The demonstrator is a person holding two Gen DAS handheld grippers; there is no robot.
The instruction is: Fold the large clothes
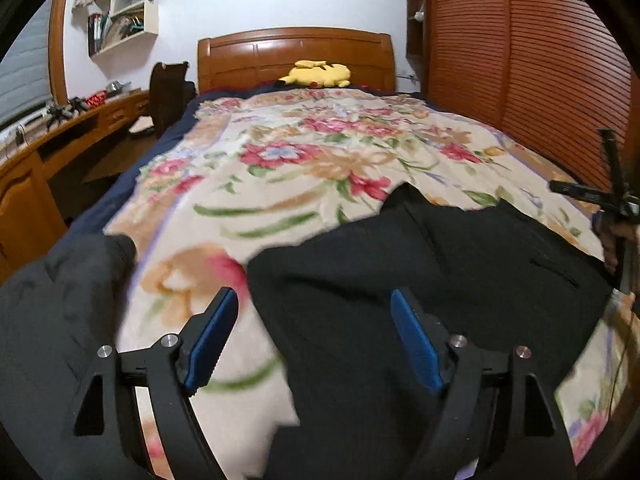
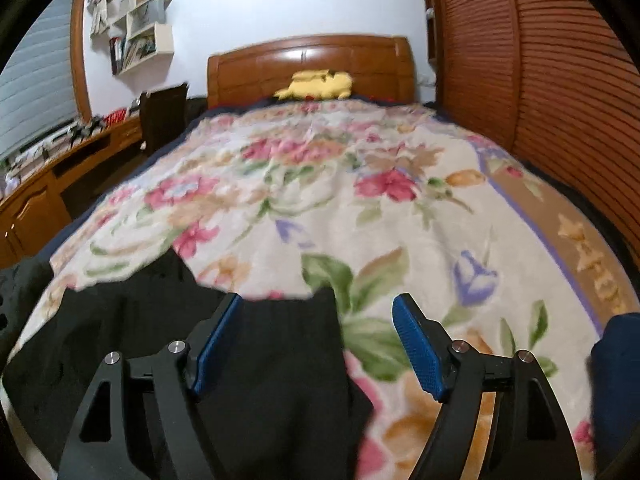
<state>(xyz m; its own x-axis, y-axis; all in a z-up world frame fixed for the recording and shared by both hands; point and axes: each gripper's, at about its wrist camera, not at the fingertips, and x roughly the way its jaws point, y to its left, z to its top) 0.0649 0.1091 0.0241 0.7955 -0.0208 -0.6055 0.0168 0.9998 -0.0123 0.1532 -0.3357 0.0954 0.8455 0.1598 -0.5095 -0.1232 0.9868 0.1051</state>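
A large black garment point(image 1: 420, 272) lies spread on the near part of a floral blanket point(image 1: 280, 152), with a zip pocket point(image 1: 556, 268) showing on its right side. My left gripper point(image 1: 312, 300) hovers open over the garment's left edge, nothing between its blue pads. In the right wrist view the same black garment point(image 2: 260, 360) fills the lower left. My right gripper point(image 2: 318, 304) stands open above the garment's right edge, its left pad over the cloth and its right pad over the blanket point(image 2: 320, 184). Neither gripper holds cloth.
A second dark grey garment point(image 1: 60, 300) lies heaped at the bed's near left. A yellow plush toy point(image 1: 316, 74) rests by the wooden headboard point(image 1: 296, 48). A desk point(image 1: 60, 136) and chair point(image 1: 168, 92) stand left; louvred wardrobe doors point(image 1: 520, 60) line the right. A dark blue cloth point(image 2: 616, 360) sits at the right.
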